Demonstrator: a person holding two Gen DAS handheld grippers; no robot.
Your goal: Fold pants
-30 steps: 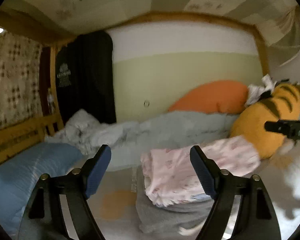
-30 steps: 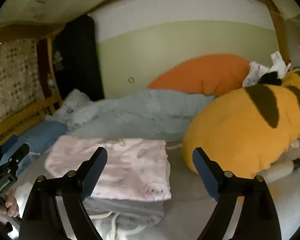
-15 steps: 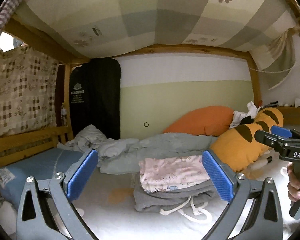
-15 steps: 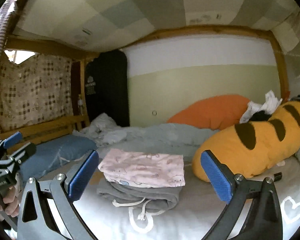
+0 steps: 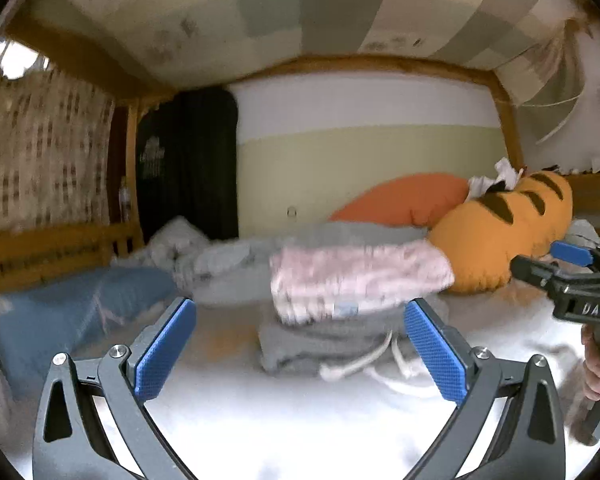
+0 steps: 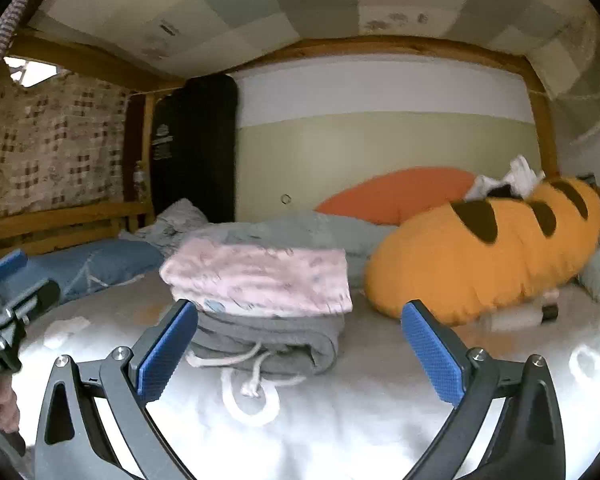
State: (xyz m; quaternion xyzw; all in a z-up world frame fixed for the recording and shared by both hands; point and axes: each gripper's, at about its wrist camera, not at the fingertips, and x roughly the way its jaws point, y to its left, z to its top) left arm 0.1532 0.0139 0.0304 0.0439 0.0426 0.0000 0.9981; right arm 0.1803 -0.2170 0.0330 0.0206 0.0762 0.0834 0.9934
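Blue pads: left gripper [image 5: 300, 350] and right gripper [image 6: 298, 348] both gape wide, nothing between the jaws; they have just been opening.
Bed [image 6: 340, 420]: white sheet, holding everything below.
Grey pants [image 6: 268, 338]: folded, drawstring trailing forward.
Pink pants [image 6: 260, 280]: folded, stacked on the grey pair.
Tiger plush [image 6: 488, 256]: just right of the stack.
Orange pillow [image 6: 396, 192]: farthest, against the wall.

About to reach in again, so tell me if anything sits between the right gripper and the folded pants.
Nothing visible does. The right gripper is open and empty, with bare white sheet between it and the gray pants. The pink pants lie on top of the gray ones, and the tiger plush sits off to the side.
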